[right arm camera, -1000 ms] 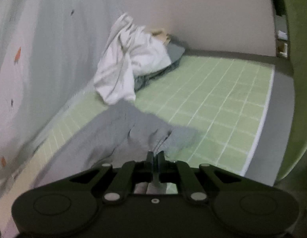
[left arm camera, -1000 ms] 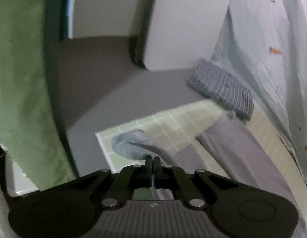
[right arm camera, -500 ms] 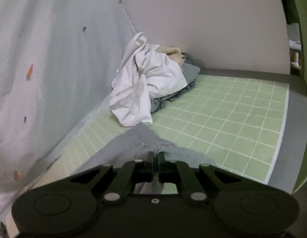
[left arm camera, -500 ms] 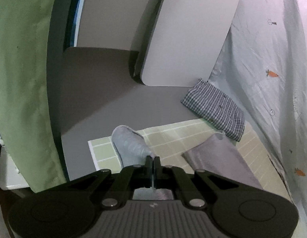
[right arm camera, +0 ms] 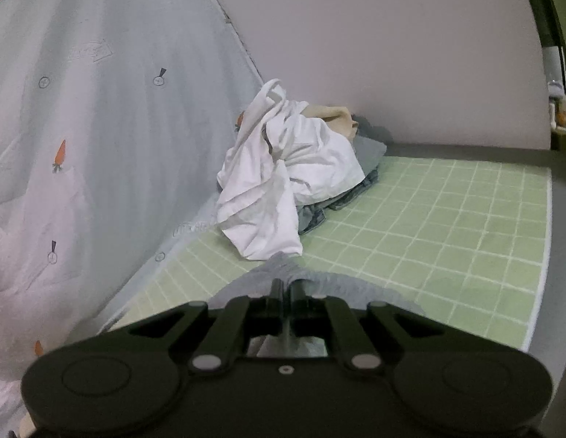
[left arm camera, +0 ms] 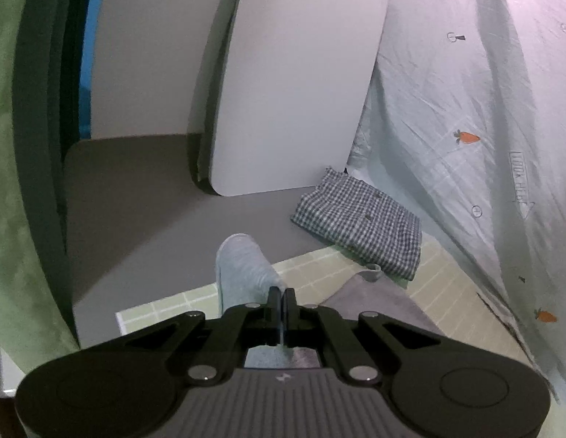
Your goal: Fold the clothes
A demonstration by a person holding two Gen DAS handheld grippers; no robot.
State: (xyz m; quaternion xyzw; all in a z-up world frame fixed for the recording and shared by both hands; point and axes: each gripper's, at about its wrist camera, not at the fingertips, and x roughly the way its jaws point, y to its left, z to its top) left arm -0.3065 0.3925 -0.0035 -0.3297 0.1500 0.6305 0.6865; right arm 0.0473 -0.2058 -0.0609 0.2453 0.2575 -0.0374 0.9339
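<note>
A grey garment [left arm camera: 243, 266] is pinched in my left gripper [left arm camera: 281, 294], which is shut on it; a sleeve-like fold sticks out ahead and the rest [left arm camera: 378, 299] drapes to the right over the green grid mat [left arm camera: 312, 266]. My right gripper [right arm camera: 286, 286] is shut on another part of the same grey garment [right arm camera: 341, 284], held just above the mat [right arm camera: 447, 226]. How much cloth hangs below is hidden by the gripper bodies.
A folded checked garment [left arm camera: 359, 222] lies at the mat's far end by a white board [left arm camera: 294, 84]. A pile of unfolded clothes, white on top [right arm camera: 283, 179], sits at the other end. A carrot-print sheet [left arm camera: 484, 116] lines one side.
Both grippers have lifted and pulled back with the grey garment; the cloth now hangs closer under them and both views look higher and farther along the mat.
</note>
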